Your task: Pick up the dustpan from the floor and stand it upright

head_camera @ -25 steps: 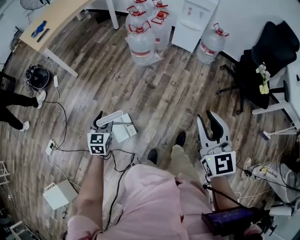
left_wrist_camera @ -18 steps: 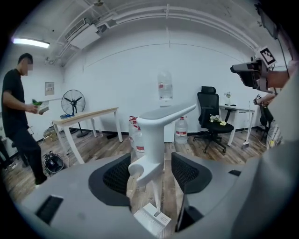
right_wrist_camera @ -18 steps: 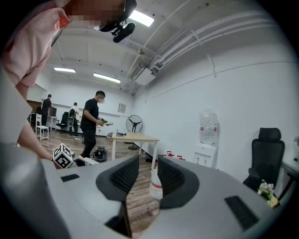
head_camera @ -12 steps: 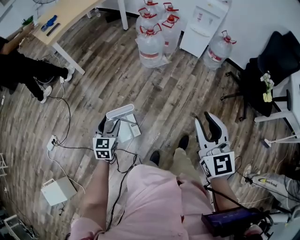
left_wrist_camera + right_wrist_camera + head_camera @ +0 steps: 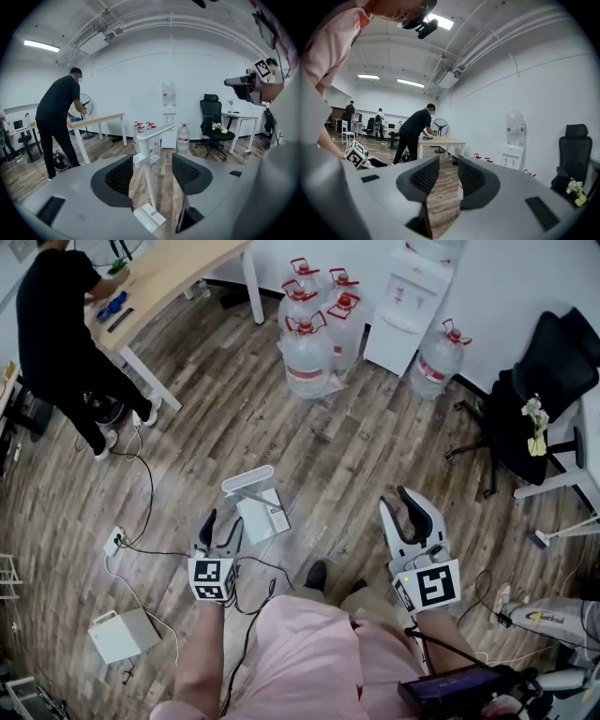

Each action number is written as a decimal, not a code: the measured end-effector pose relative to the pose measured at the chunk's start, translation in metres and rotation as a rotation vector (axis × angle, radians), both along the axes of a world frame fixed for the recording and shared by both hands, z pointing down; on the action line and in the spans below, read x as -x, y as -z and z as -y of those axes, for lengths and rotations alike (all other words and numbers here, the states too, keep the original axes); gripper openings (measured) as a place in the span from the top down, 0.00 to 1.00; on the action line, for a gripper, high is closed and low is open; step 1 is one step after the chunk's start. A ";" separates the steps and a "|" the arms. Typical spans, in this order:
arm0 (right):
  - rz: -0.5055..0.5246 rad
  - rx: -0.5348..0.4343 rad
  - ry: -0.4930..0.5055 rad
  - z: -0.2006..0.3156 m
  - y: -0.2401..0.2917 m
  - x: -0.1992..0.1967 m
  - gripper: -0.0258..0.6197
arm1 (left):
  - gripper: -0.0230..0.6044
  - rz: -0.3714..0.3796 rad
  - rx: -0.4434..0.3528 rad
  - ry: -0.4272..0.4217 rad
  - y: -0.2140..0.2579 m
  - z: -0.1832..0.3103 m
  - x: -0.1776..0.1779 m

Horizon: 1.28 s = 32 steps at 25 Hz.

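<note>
Most of the task looks finished. At the far left a person (image 5: 56, 324) in black bends over a bench (image 5: 178, 268) and takes no part in it. At the near left, the left claw (image 5: 220, 521) is released, its jaws spread and pinching nothing. Just beyond it the dustpan (image 5: 255, 507) stands upright on the wooden floor (image 5: 356, 427), base down and handle bar uppermost. In the left gripper view its post rises in the gap between the jaws without touching either pad, so it seems to stand unaided. Further right, the right claw (image 5: 403, 512) is likewise open and empty, with only floorboards showing between its jaws. Little remains, I judge: the left claw has to draw clear without knocking the post, and the dustpan has to hold its balance once nothing is near it.
</note>
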State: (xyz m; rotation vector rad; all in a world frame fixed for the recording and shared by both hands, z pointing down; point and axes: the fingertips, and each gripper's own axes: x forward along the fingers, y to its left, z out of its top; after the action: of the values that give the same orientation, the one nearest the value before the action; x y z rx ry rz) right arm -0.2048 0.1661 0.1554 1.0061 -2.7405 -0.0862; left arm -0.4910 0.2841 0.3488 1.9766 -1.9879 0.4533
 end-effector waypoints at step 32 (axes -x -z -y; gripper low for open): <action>0.170 -0.159 -0.137 -0.045 0.117 -0.123 0.96 | 0.93 0.064 -0.594 -0.160 0.345 0.041 -0.279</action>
State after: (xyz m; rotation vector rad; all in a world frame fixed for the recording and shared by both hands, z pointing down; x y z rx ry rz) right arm -0.0823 0.2107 0.0387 1.2966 -2.8425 -0.2075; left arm -0.2123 0.2434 0.0037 2.5023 -2.1907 -0.0610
